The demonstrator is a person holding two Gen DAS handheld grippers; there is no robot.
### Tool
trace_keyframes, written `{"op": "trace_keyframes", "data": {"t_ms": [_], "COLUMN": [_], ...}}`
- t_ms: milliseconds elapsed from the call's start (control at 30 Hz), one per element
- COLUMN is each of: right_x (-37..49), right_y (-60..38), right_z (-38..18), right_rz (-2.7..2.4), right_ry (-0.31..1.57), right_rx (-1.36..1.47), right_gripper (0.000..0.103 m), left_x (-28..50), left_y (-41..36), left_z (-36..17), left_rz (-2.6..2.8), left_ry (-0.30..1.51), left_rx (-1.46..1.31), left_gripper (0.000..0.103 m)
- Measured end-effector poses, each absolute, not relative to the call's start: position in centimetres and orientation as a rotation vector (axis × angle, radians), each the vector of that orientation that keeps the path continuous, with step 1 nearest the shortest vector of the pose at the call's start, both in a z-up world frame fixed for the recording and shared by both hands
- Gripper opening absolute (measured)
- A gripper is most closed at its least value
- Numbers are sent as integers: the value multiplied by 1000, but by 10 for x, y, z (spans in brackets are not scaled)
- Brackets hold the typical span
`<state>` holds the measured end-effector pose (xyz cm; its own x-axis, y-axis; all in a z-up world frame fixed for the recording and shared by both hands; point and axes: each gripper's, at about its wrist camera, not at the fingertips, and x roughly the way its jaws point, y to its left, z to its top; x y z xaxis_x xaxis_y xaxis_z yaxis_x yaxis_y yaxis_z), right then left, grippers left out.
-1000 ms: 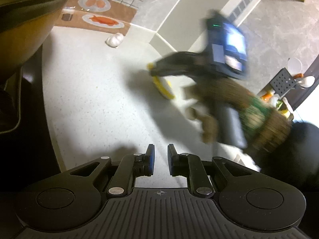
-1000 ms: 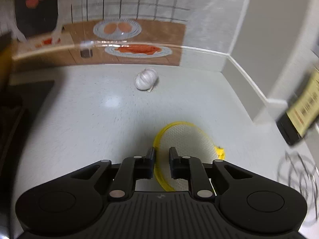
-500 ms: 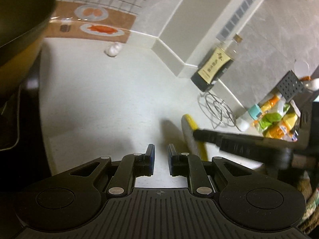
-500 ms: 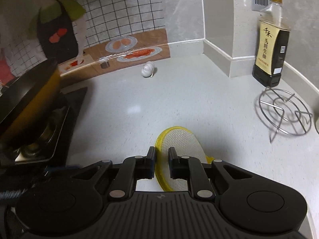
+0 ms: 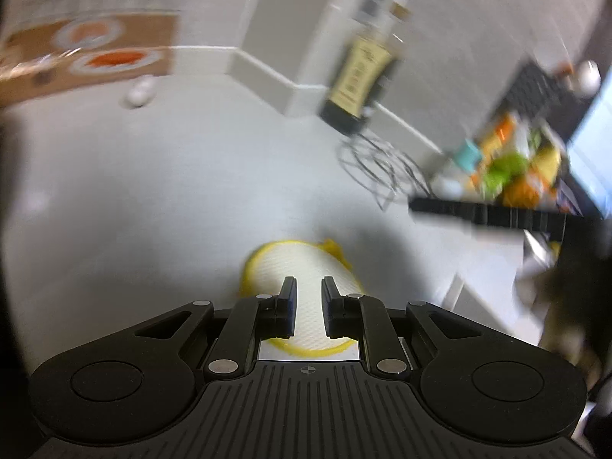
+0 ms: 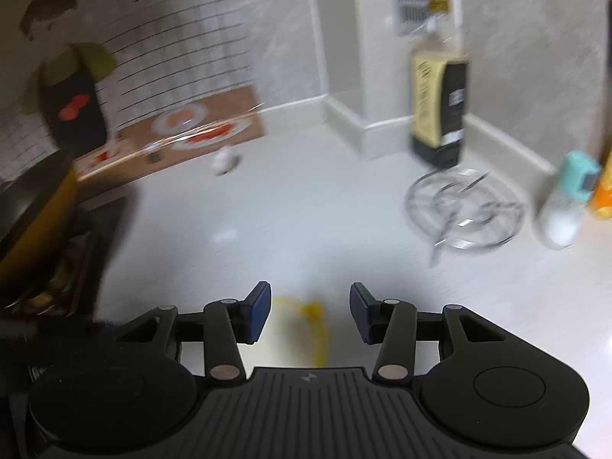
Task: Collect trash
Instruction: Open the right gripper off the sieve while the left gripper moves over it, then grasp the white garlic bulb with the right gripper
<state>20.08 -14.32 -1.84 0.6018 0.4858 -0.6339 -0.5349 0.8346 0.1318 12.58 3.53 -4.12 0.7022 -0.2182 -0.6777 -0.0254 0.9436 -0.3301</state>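
Note:
A yellow-rimmed white mesh lid (image 5: 302,267) lies flat on the white counter. My left gripper (image 5: 308,287) hovers right over it, jaws nearly shut with a narrow gap and nothing between them. My right gripper (image 6: 310,298) is open; the lid's yellow rim and tab (image 6: 311,311) show blurred just below and between its fingers. The right gripper's arm (image 5: 478,212) shows as a dark bar at the right of the left wrist view. Both views are motion-blurred.
A garlic bulb (image 6: 225,160) lies near the back wall. A dark sauce bottle (image 6: 438,107) stands by the corner, with a wire trivet (image 6: 464,210) before it. A white bottle with a teal cap (image 6: 564,202) stands right. A stove with a pan (image 6: 34,206) is left.
My right gripper has opened and drawn back, so the lid now sits lower in its view. My left gripper has swung right to sit over the lid.

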Motion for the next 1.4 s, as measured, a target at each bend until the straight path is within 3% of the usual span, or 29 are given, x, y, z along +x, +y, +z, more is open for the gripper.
{"op": "trace_keyframes", "data": {"t_ms": [133,267,433,533,900,967,1033,1200,1400], "right_x": [217,249,299,341,440,437,432,411,353], "right_y": [-138,-96,-11,46,186,192,197,181,92], "right_z": [-4,4,5,-7,-85,-86,-85,-71,-45], "right_rz": [576,611,726,776,591,603,644,697,742], "right_ry": [659,635,676,755,935,931,936,923,902], "right_rx": [-124,-200,-229,-108,75,69,30,-14,-9], "right_gripper": [47,57,59,61,61,55,38,36,36], "left_x": [148,152,128,103,43,41,43,41,47], "left_y": [-5,-6,50,86,142,147,152,152,142], "left_z": [-64,-73,-48,-37,-44,-45,-45,-49,-53], "left_rz": [-159,-170,-131,-117,32,45,46,4,-33], "left_ry": [854,868,805,739,693,697,694,702,721], "left_rx": [-105,-47,-310,-498,-590,-602,-603,-603,-590], "left_gripper": [16,18,18,18,18,18,18,18,18]}}
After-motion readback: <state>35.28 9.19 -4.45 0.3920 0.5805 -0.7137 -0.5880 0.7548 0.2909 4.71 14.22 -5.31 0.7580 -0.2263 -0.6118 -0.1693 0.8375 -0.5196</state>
